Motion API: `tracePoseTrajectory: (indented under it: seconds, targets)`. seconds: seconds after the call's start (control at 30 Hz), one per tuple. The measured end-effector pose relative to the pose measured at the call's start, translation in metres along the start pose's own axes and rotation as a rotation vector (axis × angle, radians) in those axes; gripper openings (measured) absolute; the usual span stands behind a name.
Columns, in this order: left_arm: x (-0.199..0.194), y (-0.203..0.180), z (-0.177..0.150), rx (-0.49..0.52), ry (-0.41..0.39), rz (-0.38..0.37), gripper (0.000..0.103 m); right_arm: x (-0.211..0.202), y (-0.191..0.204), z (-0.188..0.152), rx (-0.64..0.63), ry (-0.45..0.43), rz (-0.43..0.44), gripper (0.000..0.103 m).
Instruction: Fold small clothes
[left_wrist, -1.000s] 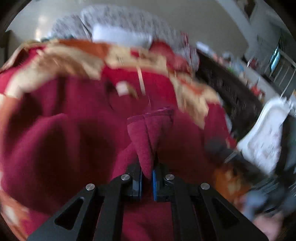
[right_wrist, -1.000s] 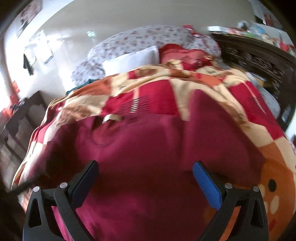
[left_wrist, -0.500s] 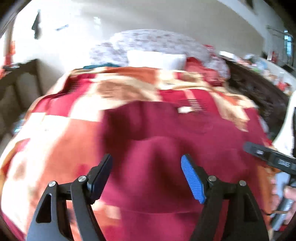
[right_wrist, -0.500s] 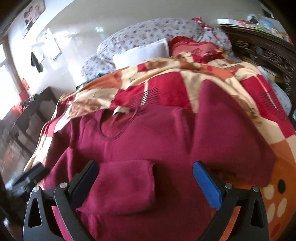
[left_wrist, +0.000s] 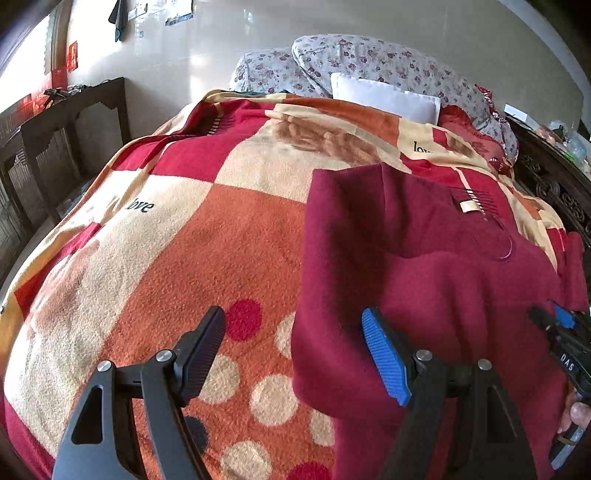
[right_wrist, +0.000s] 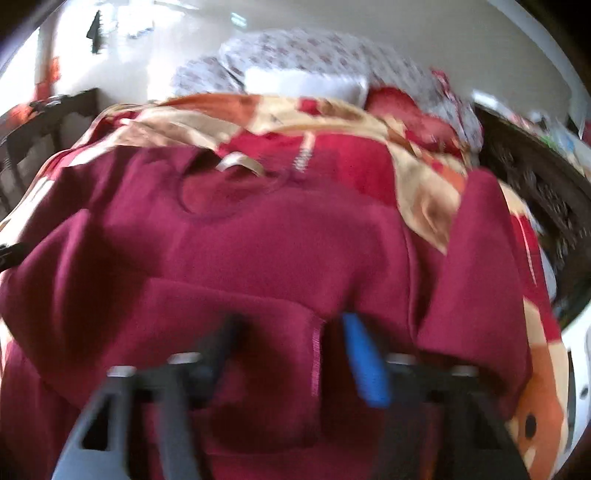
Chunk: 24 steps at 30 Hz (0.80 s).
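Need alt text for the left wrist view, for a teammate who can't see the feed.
The left gripper hangs open and empty over a checkered blanket, its blue pad by the left edge of a maroon sweater lying flat on the bed. The right gripper shows at the far right edge; pillows lie behind.

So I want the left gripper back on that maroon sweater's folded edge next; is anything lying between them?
Nothing visible does. The left gripper hangs open over the patterned blanket, and the maroon sweater has its folded edge right beside the blue finger, with only bare blanket in between.
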<state>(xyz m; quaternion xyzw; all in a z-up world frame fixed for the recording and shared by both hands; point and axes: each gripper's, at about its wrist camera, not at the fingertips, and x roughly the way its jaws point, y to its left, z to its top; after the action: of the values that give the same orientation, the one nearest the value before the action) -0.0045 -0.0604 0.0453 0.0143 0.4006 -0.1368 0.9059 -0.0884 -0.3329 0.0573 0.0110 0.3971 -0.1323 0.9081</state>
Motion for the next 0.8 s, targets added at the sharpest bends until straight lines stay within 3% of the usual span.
tracePoseTrajectory:
  seconds: [0.03, 0.07, 0.13, 0.33, 0.6, 0.7, 0.8]
  targets:
    - [0.000, 0.000, 0.000, -0.004, 0.000, -0.001, 0.075, -0.002, -0.002, 0.001, -0.006, -0.008, -0.005, 0.015]
    - [0.000, 0.000, 0.001, -0.009, 0.000, -0.003, 0.075, -0.005, -0.005, 0.002, -0.003, -0.017, 0.008, 0.010]
    - [-0.002, -0.001, 0.002, -0.012, -0.007, 0.003, 0.075, -0.015, -0.015, 0.006, 0.025, -0.031, 0.063, 0.008]
    - [-0.006, 0.000, 0.010, -0.033, -0.033, 0.006, 0.075, -0.064, -0.040, 0.029, 0.032, -0.189, -0.049, 0.007]
    - [0.003, -0.021, 0.011, 0.009, -0.035, 0.025, 0.075, -0.009, -0.061, 0.018, 0.088, -0.027, -0.146, 0.007]
    - [0.015, -0.027, 0.015, 0.056, -0.031, 0.082, 0.075, -0.016, -0.066, 0.017, 0.134, -0.040, -0.131, 0.008]
    - [0.030, -0.023, 0.021, 0.054, -0.025, 0.124, 0.075, -0.039, -0.063, 0.022, 0.151, -0.090, -0.129, 0.016]
